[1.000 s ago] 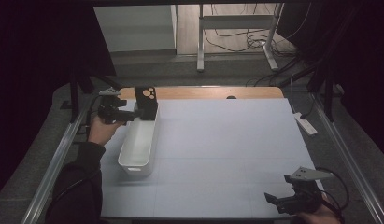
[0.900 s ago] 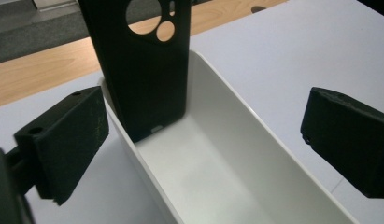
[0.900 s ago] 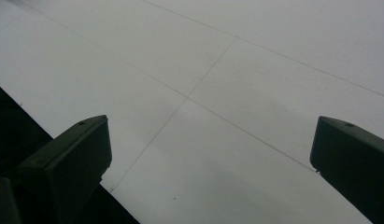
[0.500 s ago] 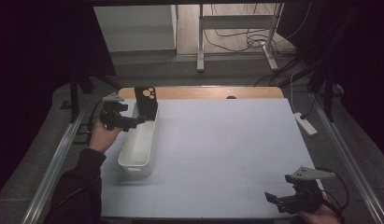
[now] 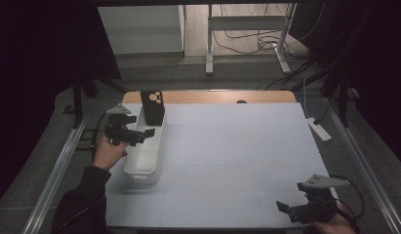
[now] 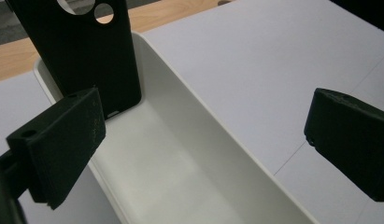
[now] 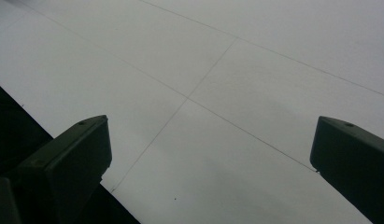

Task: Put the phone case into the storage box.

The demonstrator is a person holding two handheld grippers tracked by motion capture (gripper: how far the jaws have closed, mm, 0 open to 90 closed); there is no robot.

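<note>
White tray [image 5: 148, 158], phone case [image 6: 82, 51] beyond left gripper [image 6: 203, 135]

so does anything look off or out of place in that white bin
Only one oddity: the black phone case with round camera cutouts stands on end, leaning against the far end wall of the long white plastic bin, rather than lying flat. Nothing looks spilled or damaged.
</note>
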